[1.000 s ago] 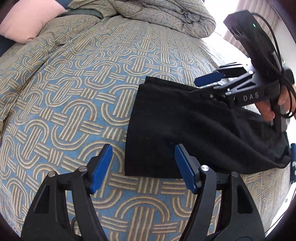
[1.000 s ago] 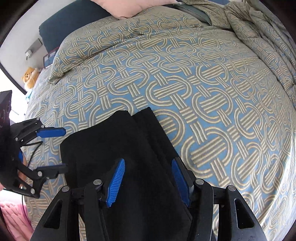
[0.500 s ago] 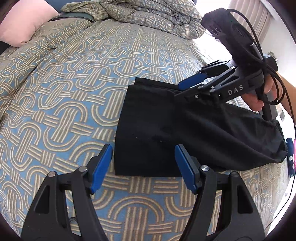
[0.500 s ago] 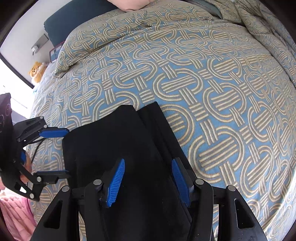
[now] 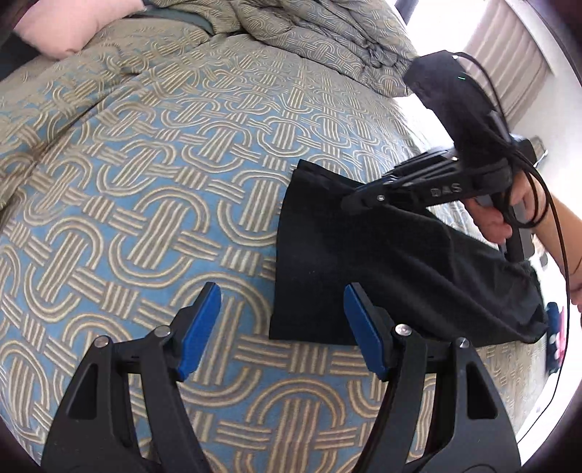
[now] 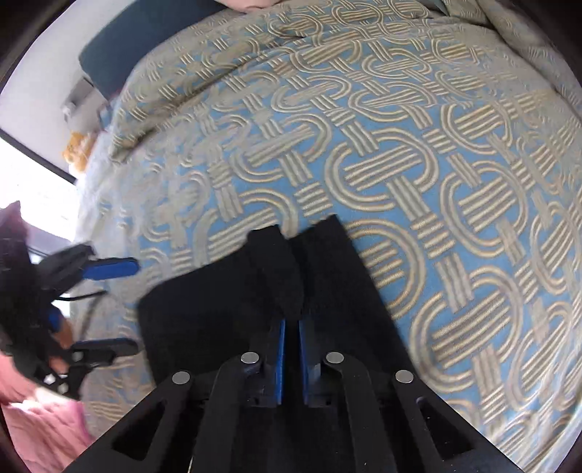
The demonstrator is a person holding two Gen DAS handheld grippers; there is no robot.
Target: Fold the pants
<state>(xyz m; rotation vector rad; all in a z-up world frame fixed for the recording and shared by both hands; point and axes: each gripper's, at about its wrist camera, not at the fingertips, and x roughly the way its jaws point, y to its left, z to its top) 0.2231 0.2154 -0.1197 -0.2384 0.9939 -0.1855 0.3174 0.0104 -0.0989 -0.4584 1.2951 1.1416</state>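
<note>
The black pants [image 5: 363, 262] lie partly folded on the patterned bedspread [image 5: 145, 182]. My right gripper [image 6: 290, 327] is shut on a raised fold of the black pants [image 6: 276, 276] near their far edge; it also shows in the left wrist view [image 5: 351, 203], pinching the cloth from the right. My left gripper [image 5: 282, 327] is open and empty, hovering just in front of the near left corner of the pants. It shows at the left of the right wrist view [image 6: 109, 305], jaws apart.
A crumpled duvet [image 5: 327, 36] lies at the far end of the bed, with a pink pillow [image 5: 72, 25] at the far left. The bed's edge and a bright window are at the right. Pink cloth [image 6: 40, 425] lies off the bed's left side.
My right gripper has closed on a fold of the pants and lifted it slightly. My left gripper stayed open and shifted left of the pants' near corner.
</note>
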